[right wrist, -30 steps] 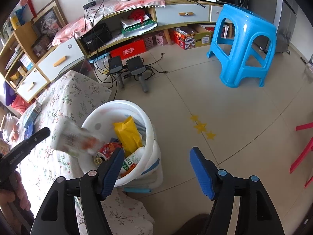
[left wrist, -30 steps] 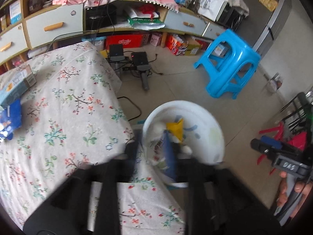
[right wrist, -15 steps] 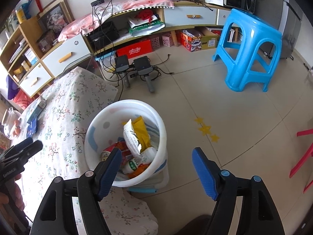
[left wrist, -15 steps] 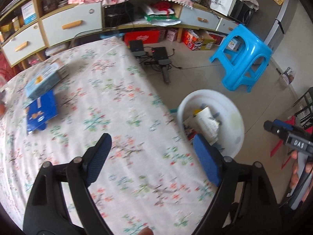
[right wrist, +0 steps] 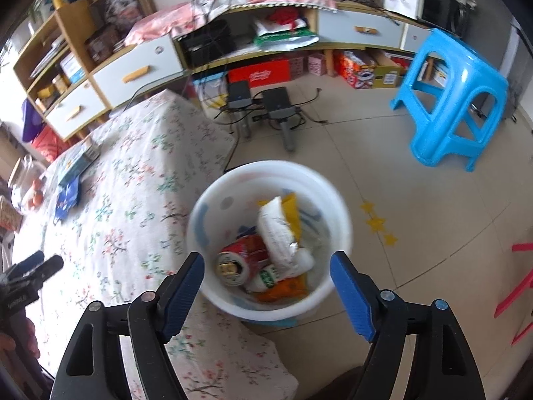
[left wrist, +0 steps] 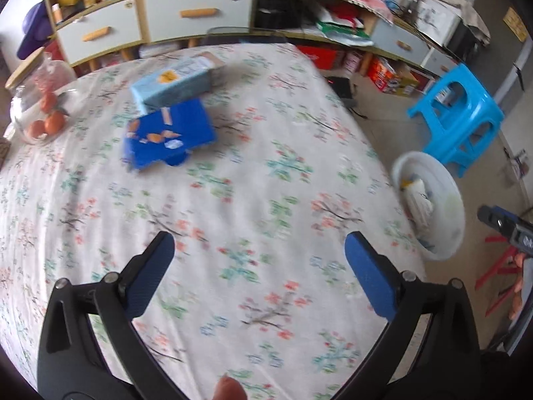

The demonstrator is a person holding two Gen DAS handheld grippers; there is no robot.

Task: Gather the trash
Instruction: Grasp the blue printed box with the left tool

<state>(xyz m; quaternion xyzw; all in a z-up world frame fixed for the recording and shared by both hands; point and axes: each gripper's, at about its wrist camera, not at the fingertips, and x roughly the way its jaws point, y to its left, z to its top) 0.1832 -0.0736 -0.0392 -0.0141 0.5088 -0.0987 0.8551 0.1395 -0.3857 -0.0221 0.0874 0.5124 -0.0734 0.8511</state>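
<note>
A white trash bin (right wrist: 213, 286) stands on the floor beside the table; it holds a red can (right wrist: 243, 256), a white wrapper (right wrist: 276, 230) and other wrappers. It also shows in the left wrist view (left wrist: 446, 233). My right gripper (right wrist: 266, 266) is open and empty above the bin. My left gripper (left wrist: 260, 253) is open and empty above the floral tablecloth (left wrist: 233, 200). A dark blue packet (left wrist: 170, 136) and a light blue box (left wrist: 173, 83) lie on the table ahead of the left gripper.
A glass jar of oranges (left wrist: 36, 100) stands at the table's left edge. A blue plastic stool (right wrist: 449, 100) stands on the floor beyond the bin. Cabinets, shelves and cables (right wrist: 266, 110) line the back wall. Red chair legs (right wrist: 519, 286) are at the right.
My left gripper let a wrapper fall into the bin, opened, and swung left over the table toward the blue packet. My right gripper moved over the bin.
</note>
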